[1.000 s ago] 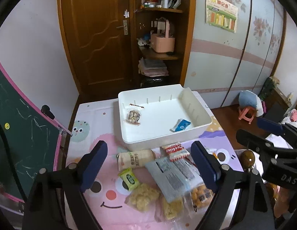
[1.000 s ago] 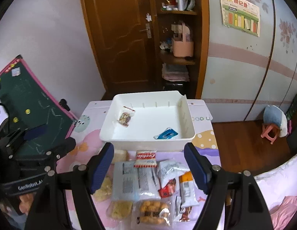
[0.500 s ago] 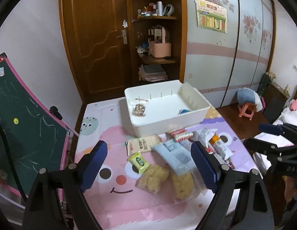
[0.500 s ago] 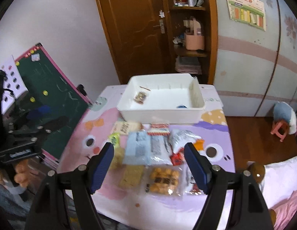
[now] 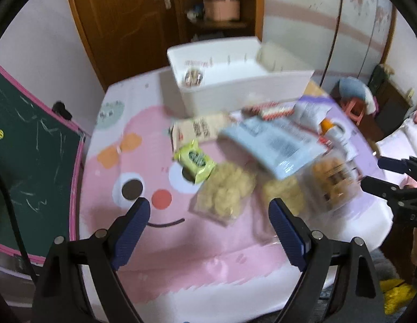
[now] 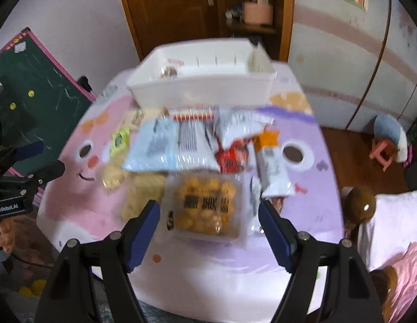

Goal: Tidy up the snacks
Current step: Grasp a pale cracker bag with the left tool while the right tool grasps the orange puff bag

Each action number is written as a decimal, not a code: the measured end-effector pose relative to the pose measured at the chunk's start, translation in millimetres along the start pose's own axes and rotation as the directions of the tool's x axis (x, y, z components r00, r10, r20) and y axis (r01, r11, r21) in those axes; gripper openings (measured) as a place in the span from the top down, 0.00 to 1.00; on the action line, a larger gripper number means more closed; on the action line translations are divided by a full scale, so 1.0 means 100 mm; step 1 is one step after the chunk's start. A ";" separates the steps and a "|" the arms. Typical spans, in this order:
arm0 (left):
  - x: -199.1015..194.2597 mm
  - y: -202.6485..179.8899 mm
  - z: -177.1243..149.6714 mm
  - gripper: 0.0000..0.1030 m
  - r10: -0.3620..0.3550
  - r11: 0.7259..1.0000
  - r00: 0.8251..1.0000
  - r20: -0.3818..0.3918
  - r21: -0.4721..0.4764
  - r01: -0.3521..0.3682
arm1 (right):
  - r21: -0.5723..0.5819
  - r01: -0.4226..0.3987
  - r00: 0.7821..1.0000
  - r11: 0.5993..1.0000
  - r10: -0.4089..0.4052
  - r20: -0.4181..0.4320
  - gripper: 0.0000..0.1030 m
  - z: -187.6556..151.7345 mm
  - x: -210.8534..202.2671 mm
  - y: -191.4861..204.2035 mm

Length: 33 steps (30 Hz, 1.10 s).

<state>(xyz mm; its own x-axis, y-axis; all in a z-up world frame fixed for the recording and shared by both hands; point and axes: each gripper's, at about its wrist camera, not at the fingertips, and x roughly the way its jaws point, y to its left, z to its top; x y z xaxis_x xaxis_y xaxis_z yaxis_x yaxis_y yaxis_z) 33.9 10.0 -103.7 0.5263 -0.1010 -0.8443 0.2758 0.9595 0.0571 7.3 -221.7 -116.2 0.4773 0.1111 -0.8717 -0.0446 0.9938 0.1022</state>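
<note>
Snacks crowd overlapping ahead of both tools; left tool (image 5: 208,215) and right tool (image 6: 209,214) gape wide, empty. Closing on the tub (image 6: 205,207) may snag neighbouring packets, far short of the bin (image 6: 203,88).

Open right gripper (image 6: 209,215), snack packets (image 6: 205,207), white bin (image 6: 203,80)

Behind your desk stands a brown wooden door (image 5: 122,27), open shelves (image 5: 221,13) beside it (blurred), and a green chalkboard (image 6: 39,86) left.
</note>
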 end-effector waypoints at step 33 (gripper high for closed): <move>1.46 -0.04 0.19 0.12 -0.091 0.996 0.957 -0.276 -0.018 0.089 | -0.067 0.097 0.985 0.993 -0.106 -0.137 0.07 0.12 0.91 0.16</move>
<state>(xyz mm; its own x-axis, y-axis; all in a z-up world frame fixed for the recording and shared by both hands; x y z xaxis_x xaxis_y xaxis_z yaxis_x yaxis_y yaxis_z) 125.0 -13.6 -217.1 0.2568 -0.1112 -0.9601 0.3075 0.9511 -0.0280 60.7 -195.7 -187.8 0.3549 0.0058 -0.9349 -0.0562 0.9983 -0.0151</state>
